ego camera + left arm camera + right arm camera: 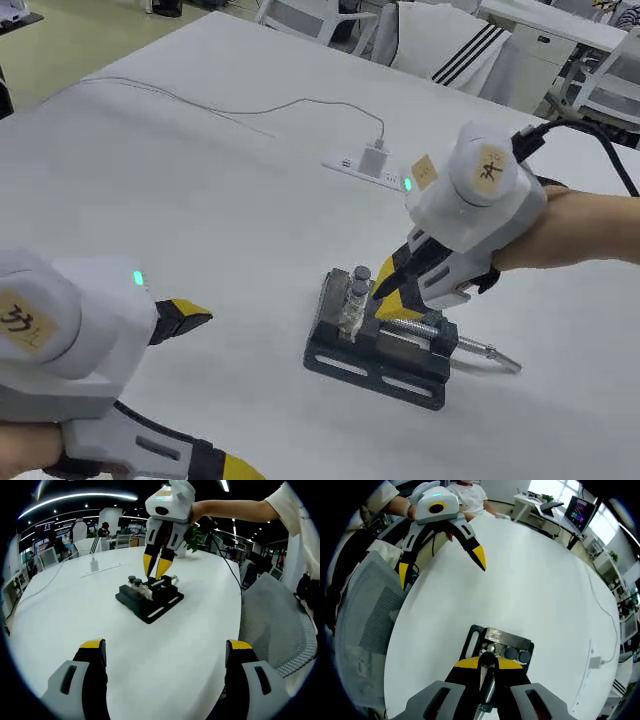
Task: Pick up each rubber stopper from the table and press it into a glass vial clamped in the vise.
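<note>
A small black vise point(378, 352) stands on the white table point(200, 200) and clamps a row of glass vials point(354, 300) with dark stoppers on them. My right gripper point(392, 288) hangs over the vise's near end, its yellow tips almost together. In the right gripper view the right gripper point(487, 663) is shut on a dark round rubber stopper point(487, 657), just above the vials point(516, 655) and the vise point(500, 639). My left gripper point(166, 647) stands open and bare, well short of the vise point(150, 599); it is low on the left in the head view point(212, 390).
A white power strip point(362, 166) with a charger and a long cable lies beyond the vise. The vise's screw handle point(488, 351) sticks out to the right. Chairs stand past the table's far edge, and a mesh office chair point(277, 625) is beside the table.
</note>
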The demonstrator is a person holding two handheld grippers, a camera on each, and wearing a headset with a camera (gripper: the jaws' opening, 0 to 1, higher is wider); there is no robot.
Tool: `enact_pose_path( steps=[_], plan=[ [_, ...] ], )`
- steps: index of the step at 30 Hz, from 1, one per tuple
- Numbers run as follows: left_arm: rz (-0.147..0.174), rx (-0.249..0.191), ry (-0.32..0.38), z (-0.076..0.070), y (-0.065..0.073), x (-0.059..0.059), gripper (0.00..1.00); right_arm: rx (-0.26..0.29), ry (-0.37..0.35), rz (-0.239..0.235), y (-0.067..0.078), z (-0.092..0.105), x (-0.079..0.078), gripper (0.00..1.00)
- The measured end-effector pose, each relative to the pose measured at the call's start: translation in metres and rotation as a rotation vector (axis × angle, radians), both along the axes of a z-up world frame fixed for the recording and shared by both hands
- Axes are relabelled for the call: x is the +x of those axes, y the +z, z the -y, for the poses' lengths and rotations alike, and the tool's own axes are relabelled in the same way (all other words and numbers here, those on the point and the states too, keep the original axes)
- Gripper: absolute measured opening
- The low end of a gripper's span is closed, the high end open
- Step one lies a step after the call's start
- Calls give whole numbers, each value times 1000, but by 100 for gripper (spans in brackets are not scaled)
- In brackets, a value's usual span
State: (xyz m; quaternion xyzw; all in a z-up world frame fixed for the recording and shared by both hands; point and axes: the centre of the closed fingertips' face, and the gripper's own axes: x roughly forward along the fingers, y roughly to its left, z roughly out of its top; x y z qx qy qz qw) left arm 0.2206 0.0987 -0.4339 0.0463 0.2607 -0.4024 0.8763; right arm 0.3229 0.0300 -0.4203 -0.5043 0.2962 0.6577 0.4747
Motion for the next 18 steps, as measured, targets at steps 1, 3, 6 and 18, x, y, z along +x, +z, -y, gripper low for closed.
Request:
enact_pose_path(
  steps=[1, 3, 6, 18],
  plan=[
    [-1, 0, 1, 0, 0, 0, 99, -8, 12, 6, 0, -1, 1, 5],
    [0, -1, 2, 0, 0, 0, 99, -16, 18, 9, -1, -1, 1, 5],
    [0, -2, 5, -1, -1, 1, 99, -26, 29, 17, 1, -3, 4, 5],
    [-7, -9, 18, -3, -3, 1, 99, -76, 65, 22, -3, -11, 7, 5]
  ],
)
